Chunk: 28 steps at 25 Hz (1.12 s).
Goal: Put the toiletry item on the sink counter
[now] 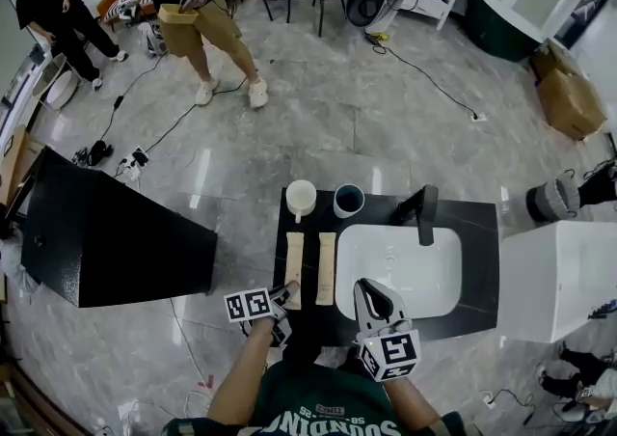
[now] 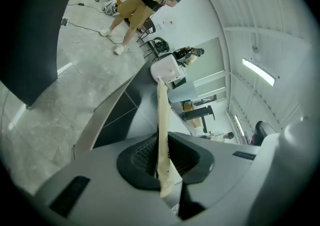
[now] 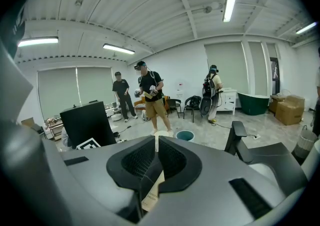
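Lower centre, the left hand-held gripper (image 1: 286, 291) pinches the near end of a flat beige toiletry packet (image 1: 294, 258) lying on the dark counter (image 1: 479, 231). It is probably light and floppy. The right hand-held gripper (image 1: 366, 289) is closed.

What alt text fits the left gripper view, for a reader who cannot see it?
The left claw is shut on a long beige packet, which points toward a white cup on the dark counter. A person in tan shorts stands beyond.

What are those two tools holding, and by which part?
Left tool: a beige packet, by its near end. Right tool: a printed packet, hold place unclear.
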### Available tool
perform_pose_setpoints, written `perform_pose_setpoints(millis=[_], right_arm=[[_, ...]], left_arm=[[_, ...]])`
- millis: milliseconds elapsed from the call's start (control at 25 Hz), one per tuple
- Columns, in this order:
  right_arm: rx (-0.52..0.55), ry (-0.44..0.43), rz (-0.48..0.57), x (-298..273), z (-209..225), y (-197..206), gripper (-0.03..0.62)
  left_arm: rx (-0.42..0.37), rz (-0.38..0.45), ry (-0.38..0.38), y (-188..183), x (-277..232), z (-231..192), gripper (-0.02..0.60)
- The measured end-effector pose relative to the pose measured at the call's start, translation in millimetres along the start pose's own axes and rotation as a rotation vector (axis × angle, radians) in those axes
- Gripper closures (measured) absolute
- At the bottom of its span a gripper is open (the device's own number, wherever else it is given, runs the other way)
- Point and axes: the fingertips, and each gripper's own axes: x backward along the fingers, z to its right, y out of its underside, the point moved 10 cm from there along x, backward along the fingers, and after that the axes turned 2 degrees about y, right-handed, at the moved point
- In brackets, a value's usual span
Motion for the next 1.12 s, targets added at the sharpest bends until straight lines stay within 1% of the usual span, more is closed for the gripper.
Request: perform_pose_setpoints(millis=[320, 560, 760, 920, 1040, 1120], right_arm=[[-0.001, 0.013, -0.011, 2.5, 6.8, -1.1, 0.545], [-0.005, 0.009, -0.021, 1.6, 5.4, 1.6, 0.545], [-0.008, 0.013, -0.022, 3.6, 5.4, 2.3, 0.545], [-0.018, 0.017, -0.028, 5.8, 7.5, 4.4, 0.545], [-0.018, 0.014, -0.031, 7.4, 6.4, 4.4, 0.545], [-0.014, 0.011, -0.031, 8.1, 5.0, 3.9, 0.545]], left_arm=[[0.023, -0.012, -0.068, -3.2, -12.1, -12.4, 0.532], [0.006, -0.029, -0.117, -3.7, -18.4, -19.0, 0.532], [-0.038, -0.051, -0.162, -3.5, -19.7, -19.8, 0.532], [-0.068, -0.041, -0.197, -4.7, -20.5, -16.9, 0.530], [-0.118, -0.046, -0.243, -4.8, -20.2, -13.2, 0.501], [-0.141, -0.051, -0.257, -4.7, -20.1, -10.9, 0.495]])
